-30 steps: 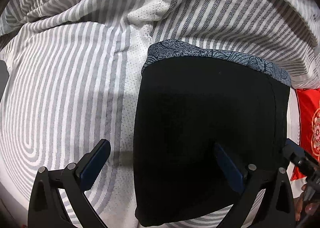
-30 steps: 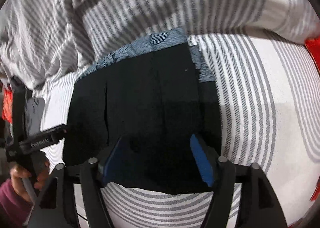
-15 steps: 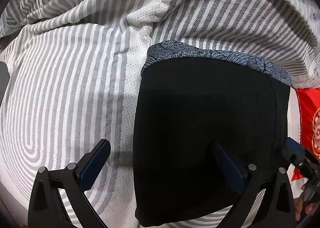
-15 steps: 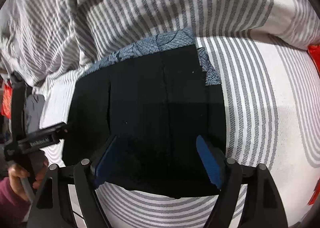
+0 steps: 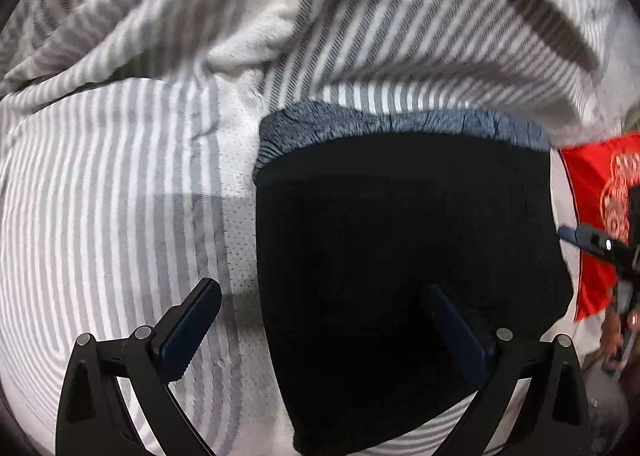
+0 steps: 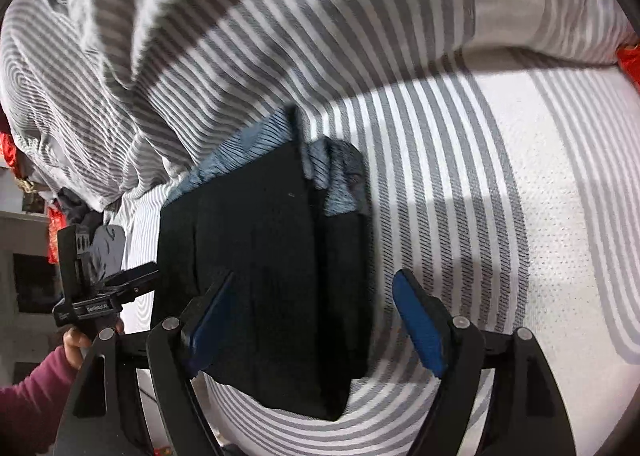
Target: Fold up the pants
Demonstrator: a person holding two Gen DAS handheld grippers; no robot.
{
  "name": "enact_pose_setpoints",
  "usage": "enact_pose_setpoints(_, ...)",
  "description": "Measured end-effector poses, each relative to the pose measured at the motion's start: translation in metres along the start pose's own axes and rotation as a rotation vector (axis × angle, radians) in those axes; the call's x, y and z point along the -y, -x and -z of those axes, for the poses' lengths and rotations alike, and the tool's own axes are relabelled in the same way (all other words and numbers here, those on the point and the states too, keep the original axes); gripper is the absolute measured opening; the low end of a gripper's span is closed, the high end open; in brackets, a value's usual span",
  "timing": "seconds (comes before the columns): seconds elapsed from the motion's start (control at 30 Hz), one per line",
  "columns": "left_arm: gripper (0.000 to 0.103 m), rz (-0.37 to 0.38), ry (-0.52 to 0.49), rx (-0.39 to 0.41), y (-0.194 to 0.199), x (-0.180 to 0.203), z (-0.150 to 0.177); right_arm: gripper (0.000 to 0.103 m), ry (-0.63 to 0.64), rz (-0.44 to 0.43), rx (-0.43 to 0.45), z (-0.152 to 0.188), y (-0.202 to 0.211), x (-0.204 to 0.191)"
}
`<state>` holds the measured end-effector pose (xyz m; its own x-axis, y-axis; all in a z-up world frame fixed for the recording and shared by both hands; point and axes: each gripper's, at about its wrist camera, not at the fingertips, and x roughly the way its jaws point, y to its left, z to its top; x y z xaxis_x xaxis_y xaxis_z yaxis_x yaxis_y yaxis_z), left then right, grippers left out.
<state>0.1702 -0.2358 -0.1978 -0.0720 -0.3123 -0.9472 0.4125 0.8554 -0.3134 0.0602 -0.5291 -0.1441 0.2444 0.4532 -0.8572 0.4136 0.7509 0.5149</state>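
The black pants [image 5: 400, 256] lie folded into a compact rectangle on the striped bed sheet [image 5: 100, 196], with a blue patterned fabric edge [image 5: 380, 122] showing at the far end. They also show in the right wrist view [image 6: 272, 256]. My left gripper [image 5: 320, 320] is open and empty, held above the pants' near left edge. My right gripper [image 6: 312, 320] is open and empty, above the pants' near right edge. Each gripper shows at the side of the other's view, the right one [image 5: 592, 240] and the left one [image 6: 108, 296].
A rumpled striped duvet [image 5: 360, 16] is bunched behind the pants. A red patterned cloth [image 5: 600, 192] lies at the right edge of the bed. A grey garment [image 6: 106, 248] lies by the bed's left edge.
Both grippers have drawn back and lifted away from the folded pants, still open. The pants have stayed in place.
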Motion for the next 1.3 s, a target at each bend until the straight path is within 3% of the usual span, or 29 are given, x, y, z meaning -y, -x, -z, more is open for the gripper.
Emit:
enact_pose_setpoints(0.4, 0.103, 0.124, -0.033, -0.093, -0.024, -0.005, -0.016, 0.083, 0.021, -0.242, -0.186, -0.022, -0.047, 0.026)
enact_pose_setpoints(0.7, 0.103, 0.239, 0.041, -0.129, -0.049, -0.008, -0.026, 0.084, -0.015, -0.305, -0.226, -0.028, -0.063, 0.027)
enact_pose_setpoints(0.8, 0.101, 0.199, 0.027, -0.088, -0.043, 0.007, -0.021, 0.079, -0.043, -0.257, -0.228, -0.029, -0.064, 0.02)
enact_pose_setpoints(0.83, 0.099, 0.178, 0.02, -0.066, -0.039, 0.013, -0.02, 0.074, -0.05, -0.239, -0.22, -0.027, -0.063, 0.018)
enact_pose_setpoints(0.9, 0.084, 0.171, 0.011, -0.039, -0.031, 0.021, -0.018, 0.064, -0.073, -0.235, -0.197, -0.024, -0.058, 0.015)
enact_pose_setpoints(1.0, 0.071, 0.144, -0.005, -0.007, -0.015, 0.035, -0.015, 0.049, -0.101, -0.259, -0.157, -0.018, -0.044, 0.012)
enact_pose_setpoints(1.1, 0.064, 0.116, -0.018, 0.025, 0.0, 0.044, -0.008, 0.046, -0.109, -0.281, -0.134, -0.012, -0.031, 0.007)
enact_pose_setpoints(1.3, 0.064, 0.109, -0.013, 0.07, 0.039, 0.057, 0.015, 0.045, -0.113, -0.351, -0.109, 0.004, 0.002, -0.001)
